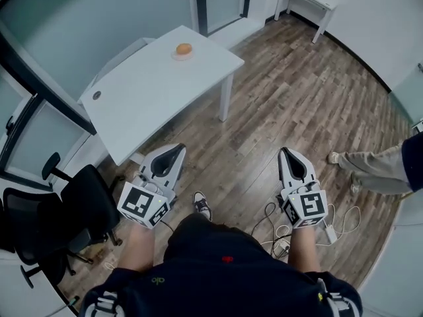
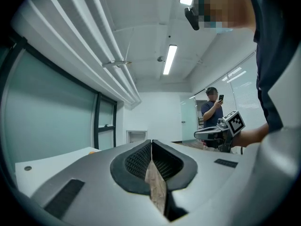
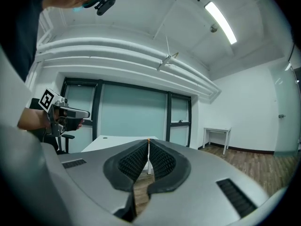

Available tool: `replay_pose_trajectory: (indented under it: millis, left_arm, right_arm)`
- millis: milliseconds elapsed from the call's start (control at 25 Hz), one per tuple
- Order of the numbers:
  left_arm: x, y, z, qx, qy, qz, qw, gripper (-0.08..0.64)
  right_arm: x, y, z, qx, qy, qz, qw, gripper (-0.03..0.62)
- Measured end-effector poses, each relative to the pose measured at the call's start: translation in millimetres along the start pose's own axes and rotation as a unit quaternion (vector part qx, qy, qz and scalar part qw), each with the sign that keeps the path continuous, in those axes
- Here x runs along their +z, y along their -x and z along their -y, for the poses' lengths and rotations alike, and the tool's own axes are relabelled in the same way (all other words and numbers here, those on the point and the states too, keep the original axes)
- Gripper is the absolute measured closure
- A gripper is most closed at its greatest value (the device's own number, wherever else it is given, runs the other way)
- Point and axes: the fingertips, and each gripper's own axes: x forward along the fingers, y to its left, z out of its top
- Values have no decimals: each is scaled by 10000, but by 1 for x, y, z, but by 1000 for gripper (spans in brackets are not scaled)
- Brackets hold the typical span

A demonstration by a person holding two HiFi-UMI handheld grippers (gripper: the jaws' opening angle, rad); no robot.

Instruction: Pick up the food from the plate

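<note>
An orange, roundish piece of food (image 1: 184, 48) sits on a small plate (image 1: 183, 55) near the far edge of a white table (image 1: 152, 91). My left gripper (image 1: 176, 148) is held well short of the table, above the wooden floor, jaws shut and empty. My right gripper (image 1: 285, 150) is level with it, further right, also shut with nothing between the jaws. In the left gripper view the jaws (image 2: 151, 142) meet at the tips. The right gripper view shows its jaws (image 3: 148, 141) closed, with the white table (image 3: 101, 142) beyond them.
A black office chair (image 1: 63, 210) stands left of me by the glass wall. A second person's leg and shoe (image 1: 370, 167) are at the right. Cables (image 1: 277, 240) lie on the floor near my feet. A small white table (image 1: 307, 5) stands in the far corner.
</note>
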Motion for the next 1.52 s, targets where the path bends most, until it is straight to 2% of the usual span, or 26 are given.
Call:
replay_pose_trajectory:
  millis: [480, 760, 1000, 1280, 1520]
  left_arm:
    - [-9, -49, -169, 72, 237, -84, 9997, 534]
    - [-18, -61, -230, 130, 304, -90, 9994, 534]
    - [-24, -66, -277, 465, 364, -109, 9982, 534]
    - [-25, -104, -331, 961, 294, -195, 9947, 534]
    - [-16, -178, -379, 1343, 273, -284, 9902, 534]
  right_arm:
    - [26, -186, -28, 222, 136, -185, 9995, 568]
    - [30, -261, -49, 478, 239, -282, 9982, 568]
    - [32, -325, -62, 833, 215, -258, 9960, 568]
    - [30, -417, -43, 1282, 110, -151, 9916, 567]
    - [32, -516, 4, 1717, 56, -131, 9850, 566]
